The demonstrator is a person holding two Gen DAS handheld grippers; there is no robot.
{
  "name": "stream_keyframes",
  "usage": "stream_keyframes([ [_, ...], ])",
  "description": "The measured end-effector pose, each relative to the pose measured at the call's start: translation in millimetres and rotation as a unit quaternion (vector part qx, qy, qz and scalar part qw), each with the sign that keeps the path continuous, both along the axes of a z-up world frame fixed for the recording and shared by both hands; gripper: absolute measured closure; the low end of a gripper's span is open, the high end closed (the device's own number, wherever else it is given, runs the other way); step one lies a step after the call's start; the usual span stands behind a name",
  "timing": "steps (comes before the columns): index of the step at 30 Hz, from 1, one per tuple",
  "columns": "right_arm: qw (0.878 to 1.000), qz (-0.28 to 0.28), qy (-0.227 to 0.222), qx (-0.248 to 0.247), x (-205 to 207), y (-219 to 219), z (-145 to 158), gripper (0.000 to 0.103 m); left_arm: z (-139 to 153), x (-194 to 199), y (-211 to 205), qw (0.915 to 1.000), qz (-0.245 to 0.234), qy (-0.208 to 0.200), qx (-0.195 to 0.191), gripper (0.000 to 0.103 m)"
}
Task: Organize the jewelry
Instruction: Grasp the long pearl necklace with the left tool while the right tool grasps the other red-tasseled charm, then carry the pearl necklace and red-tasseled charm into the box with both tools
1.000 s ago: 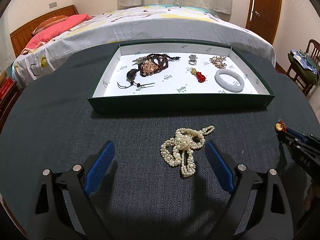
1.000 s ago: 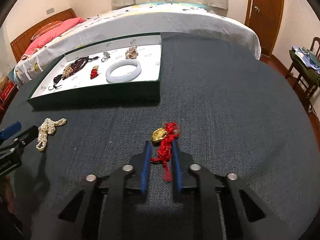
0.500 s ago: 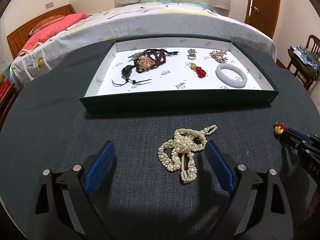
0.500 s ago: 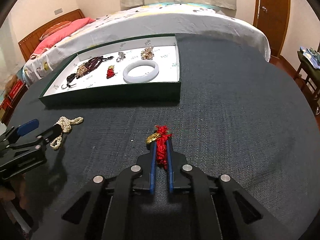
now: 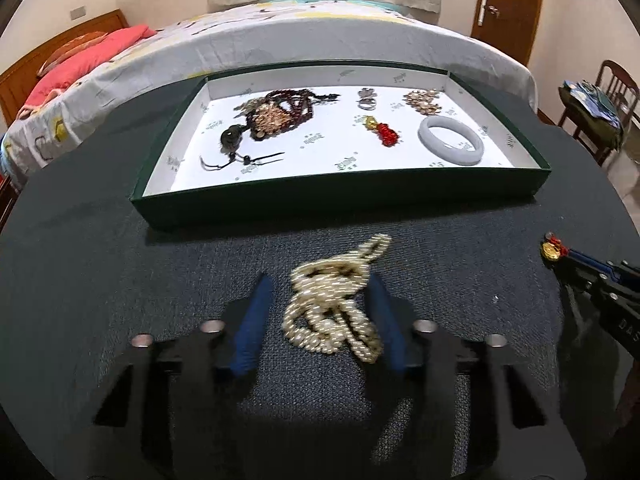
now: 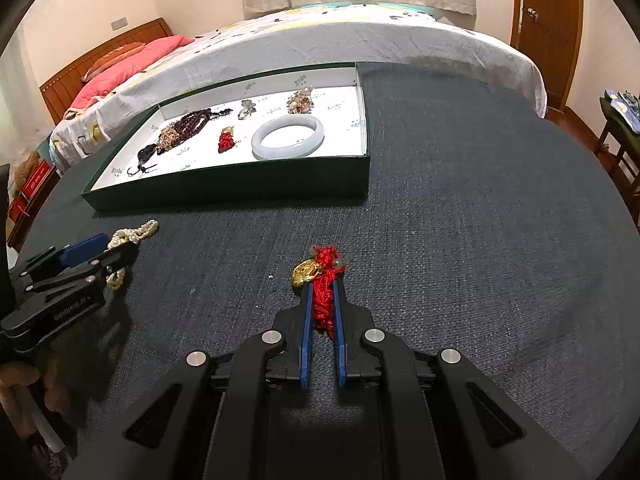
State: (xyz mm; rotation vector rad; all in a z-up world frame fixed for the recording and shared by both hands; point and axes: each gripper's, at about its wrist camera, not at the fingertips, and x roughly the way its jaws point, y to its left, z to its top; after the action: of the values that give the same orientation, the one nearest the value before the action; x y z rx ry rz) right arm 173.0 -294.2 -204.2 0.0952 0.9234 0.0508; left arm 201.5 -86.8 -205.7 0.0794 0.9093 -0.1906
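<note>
- On the left, my left gripper (image 5: 320, 312) straddles the pearl necklace (image 5: 334, 304), which lies heaped on the dark cloth near me, short of the tray. Its jaws have just been closing; the right pad touches the strands, but the left pad (image 5: 252, 320) stands just clear, so I don't count it as a hold.
- To do this well, I'd finish the squeeze on the thick middle of the heap, low against the cloth, so no loop hangs loose and catches the tray's near wall.
- Farther off, the green tray (image 5: 320, 200) already holds dark beads, a ring, a red charm and a pale bangle (image 5: 450, 140); the near left of its floor looks free for the pearls.
- On the right, my right gripper (image 6: 322, 292) is narrow and clamped on the red tassel charm (image 6: 322, 280), whose gold piece sticks out past the tips.
- I'd lift both slowly; whether the tassel is clear of the cloth, I cannot tell.
</note>
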Motion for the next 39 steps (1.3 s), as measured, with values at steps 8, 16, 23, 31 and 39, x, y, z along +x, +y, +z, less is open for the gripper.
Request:
stream_keyframes([
  [8,1.000,0.001,0.000,0.001,0.1,0.6,-0.2,0.093,1.7,-3.6,1.7,0.9999,-0.012,-0.006,-0.005,0.082],
  [16,1.000,0.000,-0.001,-0.001,-0.5,1.4,-0.5,0.093,2.3,-4.2,-0.5,0.9998,-0.018,-0.011,0.004,0.084],
  [23,1.000,-0.001,-0.003,-0.002,-1.5,2.6,-0.2,0.093,3.6,-5.0,-0.7,0.9997,-0.020,-0.015,0.008,0.086],
  [31,1.000,-0.002,-0.004,-0.001,-2.1,2.6,-0.8,0.093,6.0,-7.3,-2.3,0.9994,-0.025,-0.021,0.009,0.092],
  [39,1.000,-0.003,-0.009,-0.002,-4.7,5.1,1.8,0.093,9.8,-9.6,-1.1,0.9993,-0.027,-0.025,0.001,0.092],
])
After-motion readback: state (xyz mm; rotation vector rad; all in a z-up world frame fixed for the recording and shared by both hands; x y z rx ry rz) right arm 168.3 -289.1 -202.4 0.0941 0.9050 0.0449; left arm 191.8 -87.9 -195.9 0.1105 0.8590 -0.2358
